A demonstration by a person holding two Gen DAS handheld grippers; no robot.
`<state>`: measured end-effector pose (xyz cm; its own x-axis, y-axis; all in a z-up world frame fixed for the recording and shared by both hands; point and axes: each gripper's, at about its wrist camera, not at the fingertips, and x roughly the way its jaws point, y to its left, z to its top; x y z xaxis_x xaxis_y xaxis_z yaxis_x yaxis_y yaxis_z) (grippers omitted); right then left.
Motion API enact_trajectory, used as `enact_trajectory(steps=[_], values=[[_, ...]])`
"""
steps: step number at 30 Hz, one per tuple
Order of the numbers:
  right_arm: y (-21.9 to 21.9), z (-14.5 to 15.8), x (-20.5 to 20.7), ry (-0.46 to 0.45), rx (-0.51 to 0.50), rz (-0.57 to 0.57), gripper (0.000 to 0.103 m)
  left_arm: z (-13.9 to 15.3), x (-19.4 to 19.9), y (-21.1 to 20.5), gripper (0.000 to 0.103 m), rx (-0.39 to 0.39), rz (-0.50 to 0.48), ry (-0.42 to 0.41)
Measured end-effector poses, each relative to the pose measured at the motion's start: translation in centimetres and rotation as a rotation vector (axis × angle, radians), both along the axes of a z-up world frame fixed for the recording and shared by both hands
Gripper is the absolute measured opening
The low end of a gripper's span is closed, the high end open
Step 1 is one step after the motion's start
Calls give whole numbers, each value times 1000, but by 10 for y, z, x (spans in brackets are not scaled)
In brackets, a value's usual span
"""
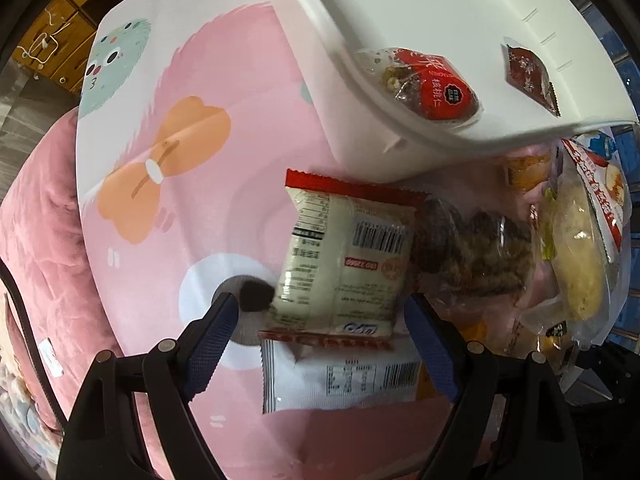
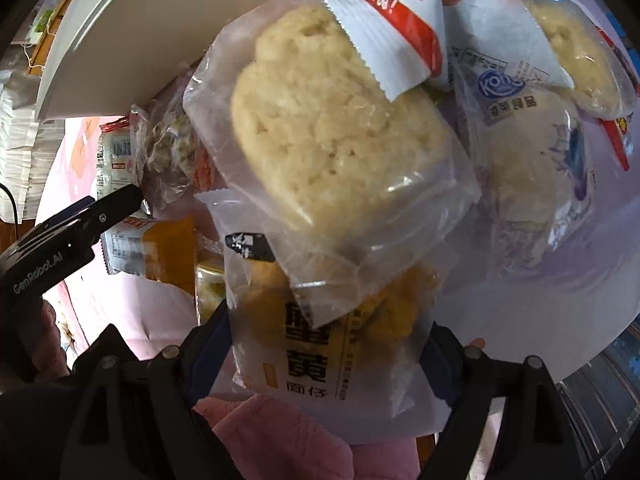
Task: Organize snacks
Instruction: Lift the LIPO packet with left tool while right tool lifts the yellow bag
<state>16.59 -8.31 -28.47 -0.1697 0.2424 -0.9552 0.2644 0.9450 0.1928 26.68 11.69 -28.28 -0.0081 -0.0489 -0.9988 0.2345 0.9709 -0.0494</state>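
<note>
Left tool (image 1: 320, 316), jaws apart, straddles a cream packet (image 1: 344, 256) lying on the pink surface (image 1: 248, 128) beside the white bin (image 1: 420, 8). Right tool (image 2: 326, 344), jaws apart, flanks a yellow-printed bag (image 2: 316, 344) under a clear cake bag (image 2: 332, 140). Risks, as judged: the left may pinch the white packet (image 1: 340, 384) beneath; the right may drag the overlapping cake bag along.

Pink tablecloth (image 1: 248, 80) with orange bow and teal monster print; white bin (image 1: 400, 60); cream packet (image 1: 344, 264) with red ends; pale yellow cake (image 2: 332, 136) in clear wrapper.
</note>
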Motion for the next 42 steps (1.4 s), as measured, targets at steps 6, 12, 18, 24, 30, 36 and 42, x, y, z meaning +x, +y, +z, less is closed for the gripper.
enact_trajectory(steps=[6,12,18,24,30,36,42], values=[[10,-1,0,0,-1,5,84,-4,12,-6,76,17,8,-11],[7,-1,4,0,2,1,83,-3,18,-5,64,14,-4,-37],[1,0,2,-4,-1,1,80,2,15,-7,46,10,39,-47],[-4,10,-1,0,-23,19,73,1,6,9,45,23,103,-22],[-7,18,-13,4,-34,1,66,19,-10,39,45,2,141,-54],[-4,33,-30,-30,-25,-19,62,48,-38,56,45,-43,150,-97],[7,61,-52,-114,-36,-13,62,86,-77,67,45,-86,141,-155]])
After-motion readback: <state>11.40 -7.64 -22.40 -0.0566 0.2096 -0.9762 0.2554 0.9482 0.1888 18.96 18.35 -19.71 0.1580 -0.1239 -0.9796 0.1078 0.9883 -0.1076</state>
